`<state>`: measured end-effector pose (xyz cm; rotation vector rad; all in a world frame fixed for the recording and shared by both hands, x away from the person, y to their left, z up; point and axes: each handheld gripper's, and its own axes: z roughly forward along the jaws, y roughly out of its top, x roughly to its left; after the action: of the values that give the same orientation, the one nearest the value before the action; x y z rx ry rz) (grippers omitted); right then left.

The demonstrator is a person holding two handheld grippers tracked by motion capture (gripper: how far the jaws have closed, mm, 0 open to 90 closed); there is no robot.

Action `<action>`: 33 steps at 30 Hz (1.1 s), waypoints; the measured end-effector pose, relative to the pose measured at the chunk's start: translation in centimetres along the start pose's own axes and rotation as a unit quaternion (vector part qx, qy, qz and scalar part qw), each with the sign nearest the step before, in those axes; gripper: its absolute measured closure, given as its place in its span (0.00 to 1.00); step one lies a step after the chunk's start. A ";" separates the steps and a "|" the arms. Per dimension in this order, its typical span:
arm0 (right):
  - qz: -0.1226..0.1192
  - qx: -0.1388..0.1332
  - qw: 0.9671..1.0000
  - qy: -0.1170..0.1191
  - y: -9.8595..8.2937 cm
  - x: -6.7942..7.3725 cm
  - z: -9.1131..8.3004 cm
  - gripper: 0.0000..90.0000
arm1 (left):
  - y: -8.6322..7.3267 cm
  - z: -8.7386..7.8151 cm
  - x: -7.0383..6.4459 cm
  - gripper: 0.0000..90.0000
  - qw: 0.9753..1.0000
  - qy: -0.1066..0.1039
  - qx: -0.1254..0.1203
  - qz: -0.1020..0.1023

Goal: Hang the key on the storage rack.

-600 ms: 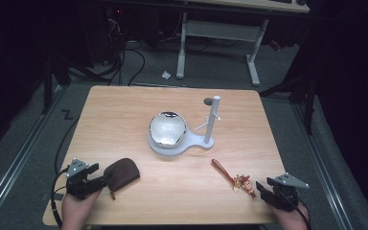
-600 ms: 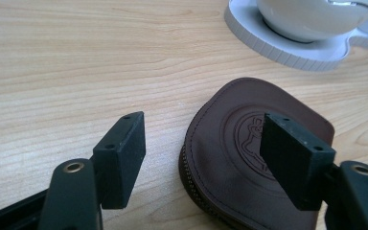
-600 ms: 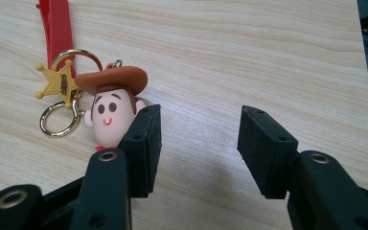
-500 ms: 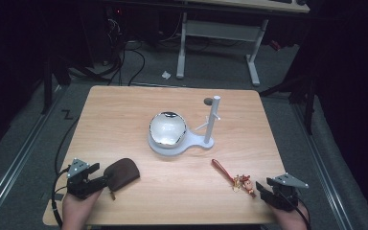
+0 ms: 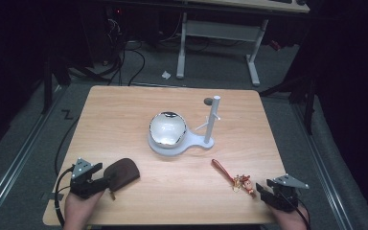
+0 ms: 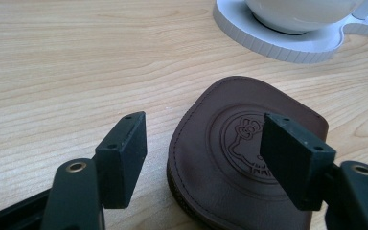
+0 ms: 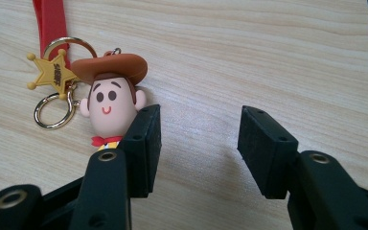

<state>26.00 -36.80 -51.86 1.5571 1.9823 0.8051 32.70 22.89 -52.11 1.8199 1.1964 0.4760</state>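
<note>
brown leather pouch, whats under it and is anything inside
The brown leather pouch lies flat on the wooden table, between the open left gripper jaws. Its inside is covered; contents cannot be seen.

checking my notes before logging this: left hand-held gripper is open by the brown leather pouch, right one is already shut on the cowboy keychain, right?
Not quite. The right hand-held gripper is open, beside the cowboy keychain; the right gripper view shows it. The left hand-held gripper and brown leather pouch are as you say.

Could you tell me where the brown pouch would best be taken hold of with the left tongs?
Probably by its rounded near edge, coming in low from the person's side. The pouch lies flat on the table, so the open left tongs would need one jaw slipped under that raised, stitched rim.
</note>
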 end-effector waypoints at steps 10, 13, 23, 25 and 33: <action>0.001 0.003 1.000 0.003 -0.1 0.0 0.1 0.56 | 0.0 -0.1 -0.1 0.37 1.000 0.001 -0.002 0.008; 0.000 0.002 1.000 0.004 -0.1 0.0 0.1 0.56 | 0.0 0.0 -0.1 0.36 1.000 0.000 -0.002 0.006; 0.009 -0.001 1.000 0.010 0.0 0.0 0.1 0.56 | -0.1 0.1 -0.2 0.32 1.000 0.005 -0.003 0.005; 0.010 -0.001 1.000 0.015 0.0 0.0 0.0 0.56 | -0.1 0.1 -0.2 0.32 1.000 0.004 -0.004 0.004; 0.012 -0.007 1.000 0.016 0.2 0.2 -0.4 0.56 | -0.1 0.2 -0.3 0.32 1.000 -0.004 -0.002 0.013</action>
<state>25.77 -36.59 -51.43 1.5714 1.9805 0.8574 32.67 22.55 -52.22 1.8334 1.1678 0.4857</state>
